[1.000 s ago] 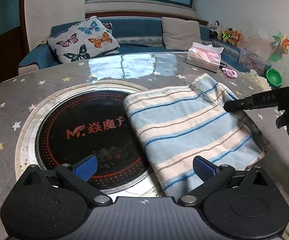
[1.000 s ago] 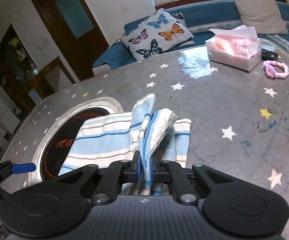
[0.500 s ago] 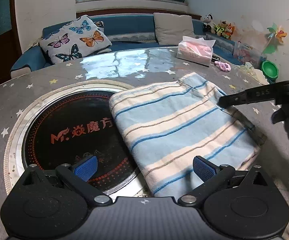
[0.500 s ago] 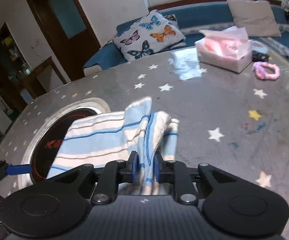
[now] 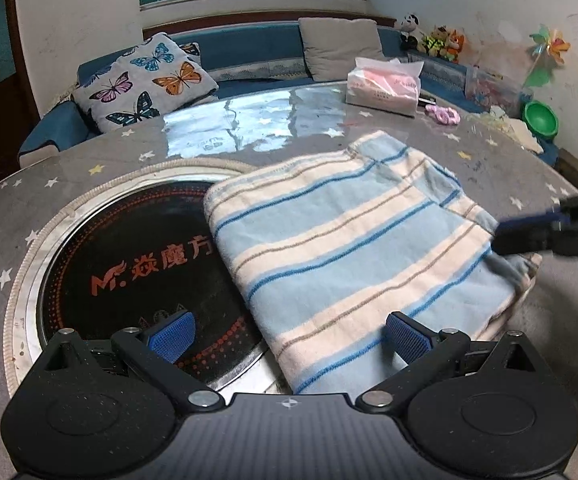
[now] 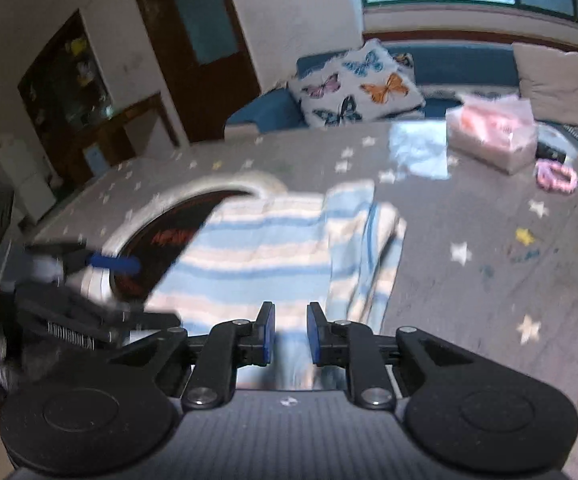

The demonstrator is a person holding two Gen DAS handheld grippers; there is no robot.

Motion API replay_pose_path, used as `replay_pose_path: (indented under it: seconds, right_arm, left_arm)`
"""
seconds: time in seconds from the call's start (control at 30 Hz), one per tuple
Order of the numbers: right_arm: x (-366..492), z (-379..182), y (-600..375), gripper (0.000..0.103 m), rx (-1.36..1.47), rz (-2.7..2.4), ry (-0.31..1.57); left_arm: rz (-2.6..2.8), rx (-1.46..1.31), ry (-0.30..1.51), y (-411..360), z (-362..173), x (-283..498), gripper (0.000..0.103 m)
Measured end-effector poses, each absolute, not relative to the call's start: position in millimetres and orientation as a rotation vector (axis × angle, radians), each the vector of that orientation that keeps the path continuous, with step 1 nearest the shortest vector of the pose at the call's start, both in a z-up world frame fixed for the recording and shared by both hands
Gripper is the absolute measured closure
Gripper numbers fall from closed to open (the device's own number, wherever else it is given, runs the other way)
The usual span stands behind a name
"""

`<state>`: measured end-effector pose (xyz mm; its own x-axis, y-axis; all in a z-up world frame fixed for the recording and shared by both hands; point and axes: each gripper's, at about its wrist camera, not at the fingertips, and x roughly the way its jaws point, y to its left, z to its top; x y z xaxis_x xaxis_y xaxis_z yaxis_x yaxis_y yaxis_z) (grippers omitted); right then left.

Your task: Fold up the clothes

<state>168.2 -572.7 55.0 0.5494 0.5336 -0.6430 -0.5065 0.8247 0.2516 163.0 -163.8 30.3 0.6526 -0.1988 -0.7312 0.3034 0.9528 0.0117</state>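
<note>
A folded blue, cream and tan striped cloth (image 5: 353, 248) lies flat on the grey star-patterned table, partly over the round black hotplate (image 5: 129, 264). My left gripper (image 5: 289, 334) is open and empty, just short of the cloth's near edge. My right gripper (image 6: 291, 334) is partly open with nothing between its pads, above the cloth's (image 6: 273, 256) right end. It shows blurred at the right edge of the left wrist view (image 5: 537, 236). The left gripper shows at the left of the right wrist view (image 6: 113, 262).
A pink tissue box (image 5: 385, 88), a pink hair tie (image 5: 443, 114) and a green bowl (image 5: 541, 120) lie at the table's far side. A blue sofa with a butterfly pillow (image 5: 145, 84) stands behind the table.
My right gripper opened and let go of the cloth's edge, then pulled back. The raised fold dropped flat onto the cloth. My left gripper stayed open.
</note>
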Motion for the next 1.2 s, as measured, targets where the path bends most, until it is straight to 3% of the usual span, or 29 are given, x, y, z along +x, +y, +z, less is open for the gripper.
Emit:
replay_pose_path:
  seconds: [0.17, 0.53, 0.9, 1.2]
  right_arm:
    - [160, 37, -587, 0.090, 0.051, 0.584, 0.820]
    - [166, 55, -584, 0.089, 0.022, 0.592, 0.809]
    - [211, 39, -573, 0.089, 0.068, 0.527, 0.832]
    - [244, 58, -553, 0.088, 0.061, 0.531, 0.770]
  left_arm:
    - [-0.275, 0.174, 0.823, -165, 22, 163, 0.000]
    - [-0.267, 0.162, 0.820, -160, 29, 166, 0.000]
    - [-0.202, 0.157, 0.821, -152, 36, 186, 0.000]
    - [-0.128, 0.121, 0.815, -148, 42, 231, 0.000]
